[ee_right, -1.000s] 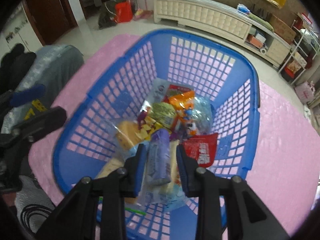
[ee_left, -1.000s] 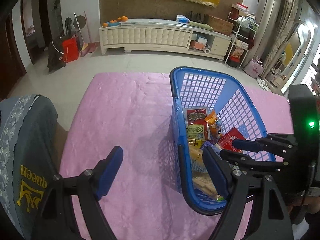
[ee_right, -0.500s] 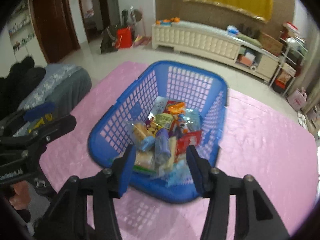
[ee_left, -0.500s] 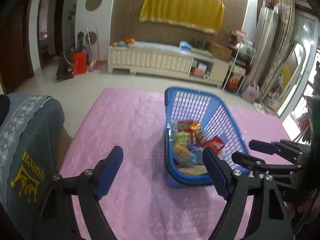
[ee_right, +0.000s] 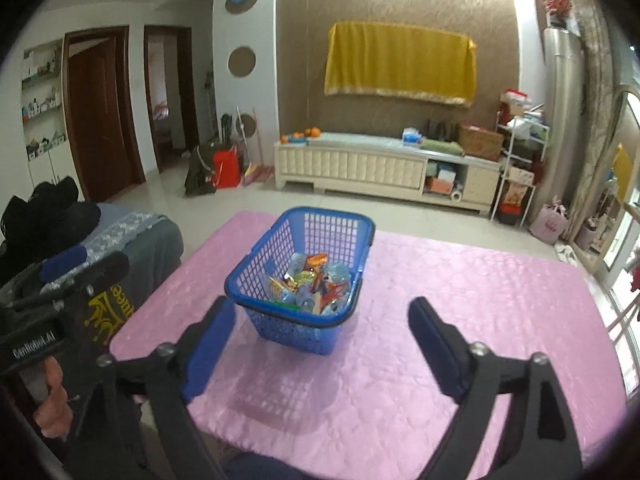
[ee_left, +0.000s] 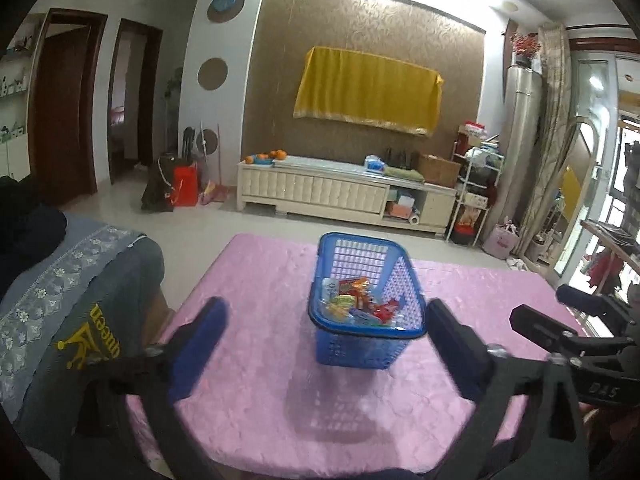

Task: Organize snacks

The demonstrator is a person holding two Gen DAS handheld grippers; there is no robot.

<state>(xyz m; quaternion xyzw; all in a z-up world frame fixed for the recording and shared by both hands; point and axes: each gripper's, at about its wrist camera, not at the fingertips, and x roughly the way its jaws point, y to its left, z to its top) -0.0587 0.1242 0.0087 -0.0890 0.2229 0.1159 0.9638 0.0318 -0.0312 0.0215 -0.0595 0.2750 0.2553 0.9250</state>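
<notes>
Both claws have pulled back and up from the basket since a second ago, the right one letting go of its purple packet. On the pink counter (ee_left: pixel 248 392) the blue basket (ee_left: pixel 362 350) stands mid-surface, long axis running near to far. Left claw (ee_left: pixel 326 350) and right claw (ee_right: pixel 318 344) gape wide, holding nothing. Only the right view shows the snacks (ee_right: pixel 310 284) heaped across the basket floor; the left sees them through the mesh.

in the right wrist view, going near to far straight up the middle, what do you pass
right gripper → pink tablecloth → blue basket holding snacks → tiled floor → white cabinet → yellow cloth on the wall
</notes>
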